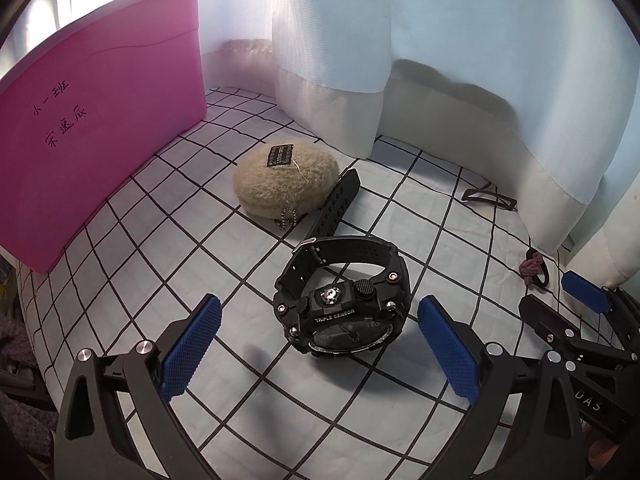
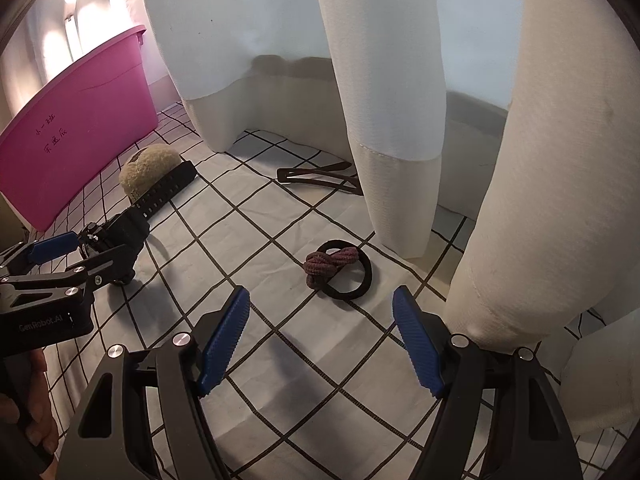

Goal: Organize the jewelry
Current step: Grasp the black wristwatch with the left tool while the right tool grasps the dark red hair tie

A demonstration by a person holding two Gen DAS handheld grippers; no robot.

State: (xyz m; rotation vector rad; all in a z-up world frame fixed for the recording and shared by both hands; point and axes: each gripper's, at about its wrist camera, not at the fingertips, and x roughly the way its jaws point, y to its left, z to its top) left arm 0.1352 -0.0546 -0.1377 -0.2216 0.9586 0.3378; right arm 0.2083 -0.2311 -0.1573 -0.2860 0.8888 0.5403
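Observation:
A chunky black wristwatch (image 1: 344,308) lies on the checked cloth (image 1: 180,216), its strap stretching back toward a fuzzy beige pouch (image 1: 286,178). My left gripper (image 1: 320,303) is open, its blue pads on either side of the watch and not touching it. In the right wrist view a black hair tie with a maroon knot (image 2: 340,270) lies just beyond my right gripper (image 2: 320,300), which is open and holds nothing. A brown hair clip (image 2: 316,176) lies farther back by the curtain. The left gripper (image 2: 80,254) and watch (image 2: 120,236) show at that view's left edge.
A pink plastic bin (image 1: 100,120) with handwritten characters stands at the back left. Pale curtains (image 1: 440,60) hang down onto the cloth along the back and right, and one fold (image 2: 520,220) sits close beside my right gripper. A hand (image 2: 24,420) holds the left gripper's handle.

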